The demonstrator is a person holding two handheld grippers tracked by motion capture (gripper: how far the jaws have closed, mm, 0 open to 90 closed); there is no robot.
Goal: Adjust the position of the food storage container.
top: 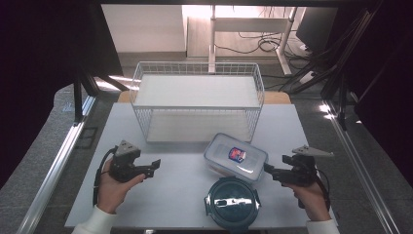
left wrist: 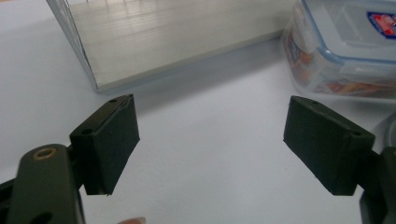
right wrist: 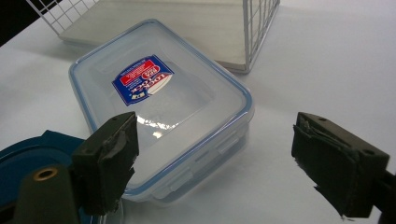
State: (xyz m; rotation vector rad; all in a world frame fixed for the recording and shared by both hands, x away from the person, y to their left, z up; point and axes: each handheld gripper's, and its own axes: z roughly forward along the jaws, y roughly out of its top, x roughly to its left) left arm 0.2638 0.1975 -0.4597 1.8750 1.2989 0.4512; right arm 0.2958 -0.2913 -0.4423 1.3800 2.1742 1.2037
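A clear rectangular food box (top: 236,157) with a blue-edged lid and a red-and-blue label lies on the white table, in front of a white wire basket (top: 197,101). A round dark-blue lidded container (top: 232,202) sits just in front of the box. My left gripper (top: 155,167) hovers at the table's left, open and empty, pointing toward the box (left wrist: 345,44). At the right my right gripper (top: 267,168) stands open with nothing in it, its tips close to the box's right end (right wrist: 161,109). The round container's edge (right wrist: 23,151) shows behind its left jaw.
The wire basket (left wrist: 154,37) has a pale board as its floor and stands at the table's back middle. Bare white tabletop (top: 180,185) lies between the two grippers. Dark curtains, metal rails and cables surround the table.
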